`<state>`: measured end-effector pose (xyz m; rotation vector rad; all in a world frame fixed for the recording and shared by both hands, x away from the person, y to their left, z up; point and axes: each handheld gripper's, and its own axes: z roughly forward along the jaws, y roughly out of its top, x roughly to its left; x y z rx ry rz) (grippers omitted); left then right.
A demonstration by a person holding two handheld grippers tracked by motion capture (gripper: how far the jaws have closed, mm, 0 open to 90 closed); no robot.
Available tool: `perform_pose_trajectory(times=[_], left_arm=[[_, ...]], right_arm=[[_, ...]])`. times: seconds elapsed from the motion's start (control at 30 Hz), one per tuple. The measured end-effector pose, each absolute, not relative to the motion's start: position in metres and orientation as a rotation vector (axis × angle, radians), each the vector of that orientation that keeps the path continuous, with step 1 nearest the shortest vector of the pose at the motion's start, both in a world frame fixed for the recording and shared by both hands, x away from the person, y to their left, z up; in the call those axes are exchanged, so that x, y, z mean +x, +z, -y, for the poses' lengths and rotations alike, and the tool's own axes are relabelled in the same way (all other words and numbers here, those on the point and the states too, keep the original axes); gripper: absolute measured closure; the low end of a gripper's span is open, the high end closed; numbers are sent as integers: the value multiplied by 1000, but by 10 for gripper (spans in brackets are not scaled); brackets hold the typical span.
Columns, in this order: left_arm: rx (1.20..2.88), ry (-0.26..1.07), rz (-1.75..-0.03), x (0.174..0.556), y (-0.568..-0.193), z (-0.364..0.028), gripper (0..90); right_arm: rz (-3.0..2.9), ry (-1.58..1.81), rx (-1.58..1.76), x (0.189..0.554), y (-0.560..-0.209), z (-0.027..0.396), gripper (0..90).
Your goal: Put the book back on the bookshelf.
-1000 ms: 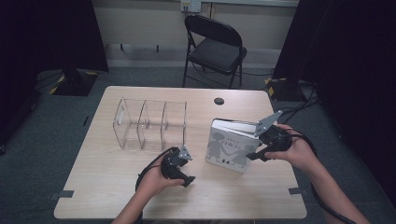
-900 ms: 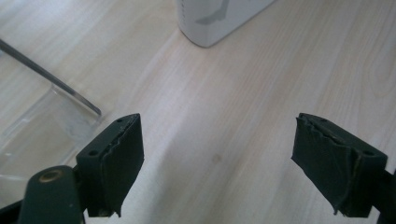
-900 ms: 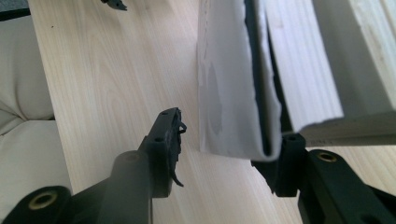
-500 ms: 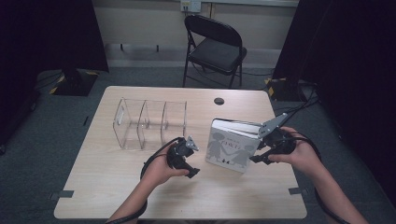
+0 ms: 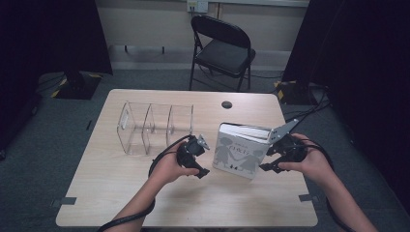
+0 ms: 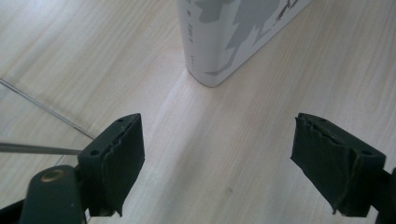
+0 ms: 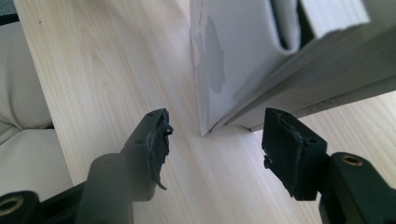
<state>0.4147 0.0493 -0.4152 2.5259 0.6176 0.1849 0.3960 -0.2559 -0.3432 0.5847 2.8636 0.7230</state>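
The white book (image 5: 241, 151), with grey silhouette figures on its cover, stands on the table (image 5: 145, 193) just right of the clear organizer (image 5: 154, 126). Its title is unreadable. Right gripper (image 5: 271, 157), jaws just opening, has released it; left gripper (image 5: 202, 159) gapes empty beside it.

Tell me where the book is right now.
In the high view the book stands on the table's right half, between the left tongs and right tongs, right of the clear organizer.
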Motion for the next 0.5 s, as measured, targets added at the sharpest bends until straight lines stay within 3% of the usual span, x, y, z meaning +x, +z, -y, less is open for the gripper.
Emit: perform_pose_trajectory(times=[0.5], left_arm=[[2534, 203, -622, 426, -384, -42, 173]], right_arm=[[-2842, 746, 651, 393, -361, 266, 338]])
